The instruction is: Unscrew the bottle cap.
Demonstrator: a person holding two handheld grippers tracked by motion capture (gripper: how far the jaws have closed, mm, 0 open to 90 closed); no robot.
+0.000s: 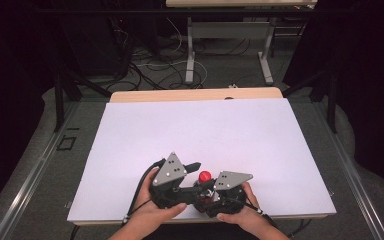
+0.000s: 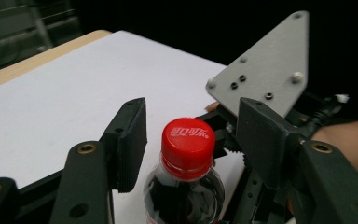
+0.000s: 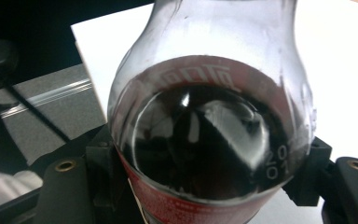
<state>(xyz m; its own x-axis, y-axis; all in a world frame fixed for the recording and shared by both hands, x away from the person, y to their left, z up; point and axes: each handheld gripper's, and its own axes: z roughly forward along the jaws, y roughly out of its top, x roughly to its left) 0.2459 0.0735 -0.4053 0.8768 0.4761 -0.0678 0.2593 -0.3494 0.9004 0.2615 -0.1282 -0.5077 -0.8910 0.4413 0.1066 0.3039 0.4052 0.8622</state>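
Right gripper (image 3: pixel 205 186) clamped cola bottle (image 3: pixel 209 135) body at table's (image 1: pixel 205 130) near edge. Left gripper (image 2: pixel 191 140) stood spread around red cap (image 2: pixel 188 140), not yet gripping; cap on, unscrewing left.

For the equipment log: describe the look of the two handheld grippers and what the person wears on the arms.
Both the left gripper and right gripper are black, each topped by a grey three-cornered plate with screws. Brass-coloured rivets mark the jaw arms. Black cables trail back. The forearms show no sleeves.
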